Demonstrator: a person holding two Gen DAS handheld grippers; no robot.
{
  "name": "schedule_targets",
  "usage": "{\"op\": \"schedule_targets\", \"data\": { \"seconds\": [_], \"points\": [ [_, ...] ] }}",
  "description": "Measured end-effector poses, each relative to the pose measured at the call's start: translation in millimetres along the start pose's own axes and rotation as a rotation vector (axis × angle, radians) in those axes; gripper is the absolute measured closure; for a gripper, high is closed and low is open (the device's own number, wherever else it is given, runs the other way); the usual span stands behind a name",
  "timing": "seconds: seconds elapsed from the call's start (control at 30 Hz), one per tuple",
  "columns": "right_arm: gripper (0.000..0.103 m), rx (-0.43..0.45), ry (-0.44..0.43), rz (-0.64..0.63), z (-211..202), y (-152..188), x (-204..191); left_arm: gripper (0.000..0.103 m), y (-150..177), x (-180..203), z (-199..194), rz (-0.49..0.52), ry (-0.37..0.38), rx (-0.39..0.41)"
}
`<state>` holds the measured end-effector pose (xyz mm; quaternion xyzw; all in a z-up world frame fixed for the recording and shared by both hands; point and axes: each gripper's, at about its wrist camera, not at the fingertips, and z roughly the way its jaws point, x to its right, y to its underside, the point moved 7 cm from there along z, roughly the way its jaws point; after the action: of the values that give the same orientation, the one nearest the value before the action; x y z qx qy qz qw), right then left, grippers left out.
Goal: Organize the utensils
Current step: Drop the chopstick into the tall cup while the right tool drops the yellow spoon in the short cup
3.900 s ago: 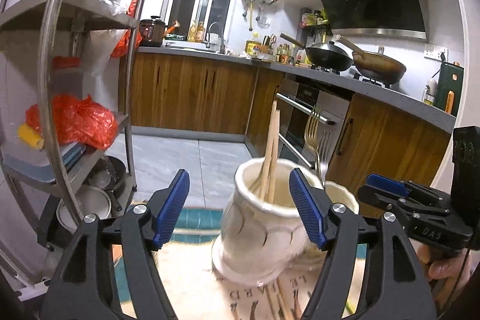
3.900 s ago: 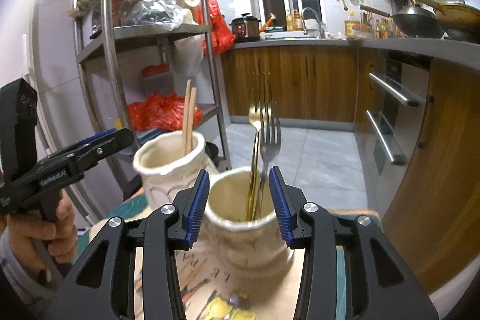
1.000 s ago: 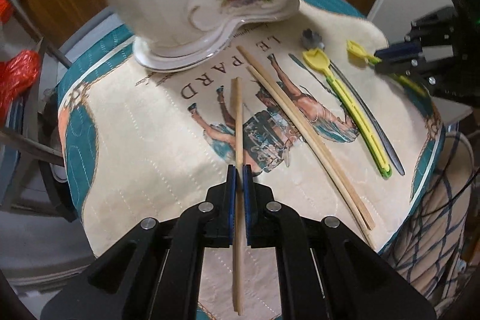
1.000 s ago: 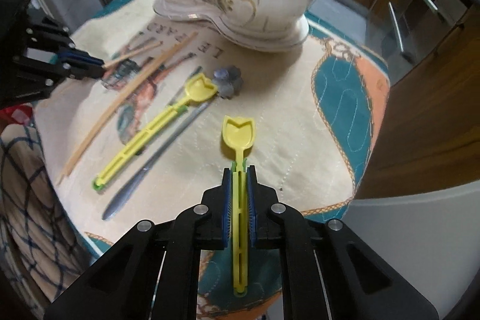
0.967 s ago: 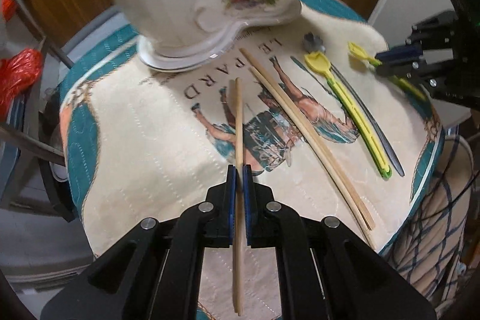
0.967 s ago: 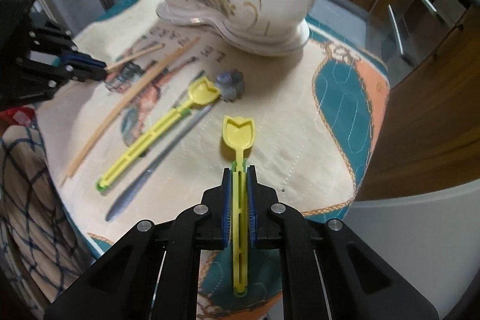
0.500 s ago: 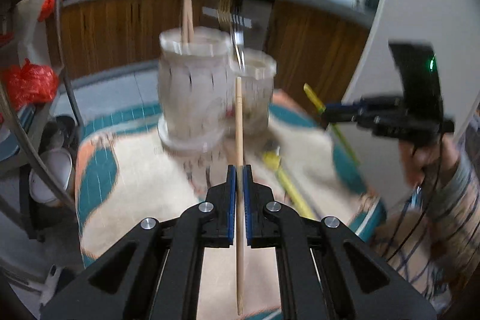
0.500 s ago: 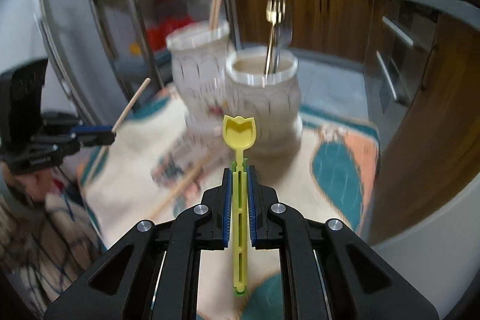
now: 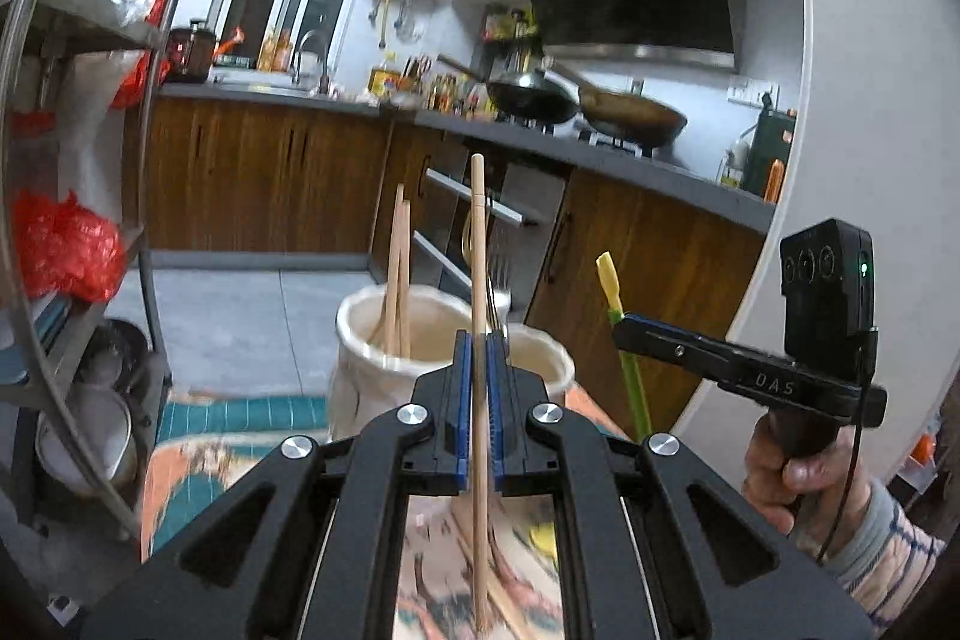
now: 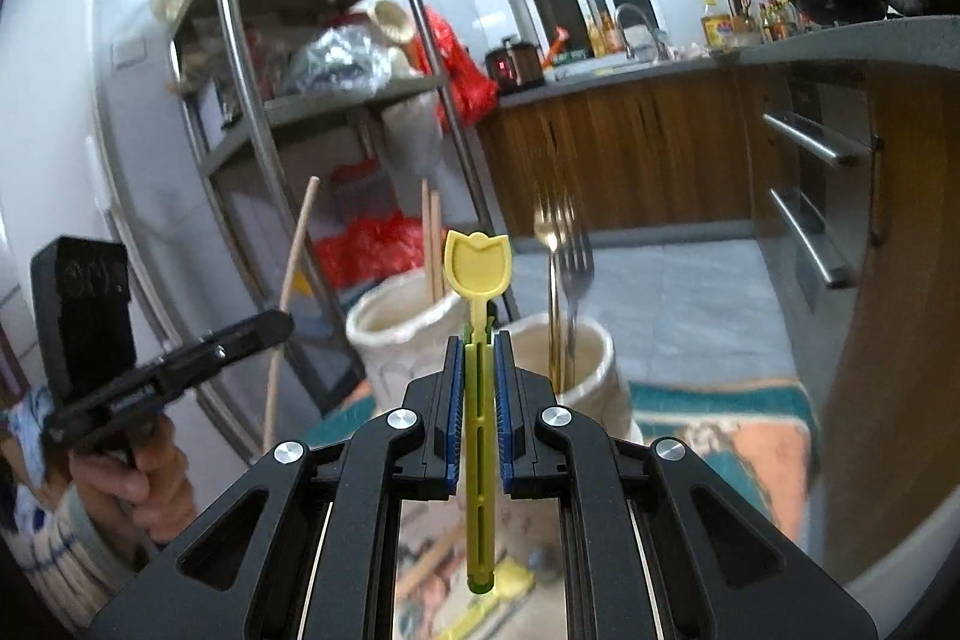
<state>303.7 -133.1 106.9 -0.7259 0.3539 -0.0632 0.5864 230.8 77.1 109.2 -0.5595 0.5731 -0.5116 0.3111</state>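
My left gripper (image 9: 478,340) is shut on a wooden chopstick (image 9: 477,244), held upright above the table. Behind it stands the white ceramic holder (image 9: 366,340) with two chopsticks (image 9: 398,274) in its left cup and a fork (image 9: 498,280) in its right cup. My right gripper (image 10: 478,340) is shut on a yellow plastic spoon (image 10: 477,262), also upright, in front of the holder (image 10: 396,334), whose right cup (image 10: 591,358) holds a gold spoon and a fork (image 10: 573,274). Each gripper shows in the other's view: the right one (image 9: 624,325), the left one (image 10: 282,322).
A patterned cloth (image 9: 198,460) covers the table, with another chopstick (image 9: 510,604) and a yellow utensil (image 10: 510,580) lying on it. A metal shelf rack (image 9: 78,220) stands at the left. Wooden kitchen cabinets (image 9: 270,178) and an oven lie behind.
Both grippers have lifted their utensils off the cloth and tilted up from facing down at the table to facing level at the holder. Both stay shut on what they hold.
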Motion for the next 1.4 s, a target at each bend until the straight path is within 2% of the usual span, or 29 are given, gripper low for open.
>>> {"op": "schedule_targets", "data": {
  "seconds": [0.17,0.33,0.5,0.57,0.8,1.0,1.17,1.4],
  "points": [
    [0.092,0.055,-0.024,0.013,16.0,-20.5,5.0,0.099,-31.3,-6.1,7.6,-0.008,-0.014,0.099],
    [0.092,0.106,-0.011,0.004,33.0,-35.9,6.5,0.098,-71.1,-11.7,8.4,-0.056,0.007,0.250],
    [0.092,0.122,0.012,-0.013,45.6,-41.1,9.5,0.098,-95.8,-15.1,19.5,-0.071,0.001,0.335],
    [0.092,0.123,0.025,-0.020,48.3,-39.5,11.4,0.098,-96.1,-17.8,27.2,-0.075,-0.025,0.350],
    [0.092,0.129,0.070,-0.025,51.6,-30.4,22.7,0.098,-52.9,-29.4,60.8,-0.103,-0.073,0.239],
    [0.092,0.091,0.106,-0.065,52.6,-14.4,17.5,0.098,-16.8,-28.5,57.8,-0.078,-0.116,0.153],
    [0.092,0.036,0.154,-0.097,53.2,-1.5,15.9,0.098,-13.0,-24.3,52.2,-0.025,-0.153,0.126],
    [0.092,-0.042,0.191,-0.108,63.8,8.4,20.3,0.098,-8.1,-26.8,67.0,-0.015,-0.193,0.030]
  ]
}}
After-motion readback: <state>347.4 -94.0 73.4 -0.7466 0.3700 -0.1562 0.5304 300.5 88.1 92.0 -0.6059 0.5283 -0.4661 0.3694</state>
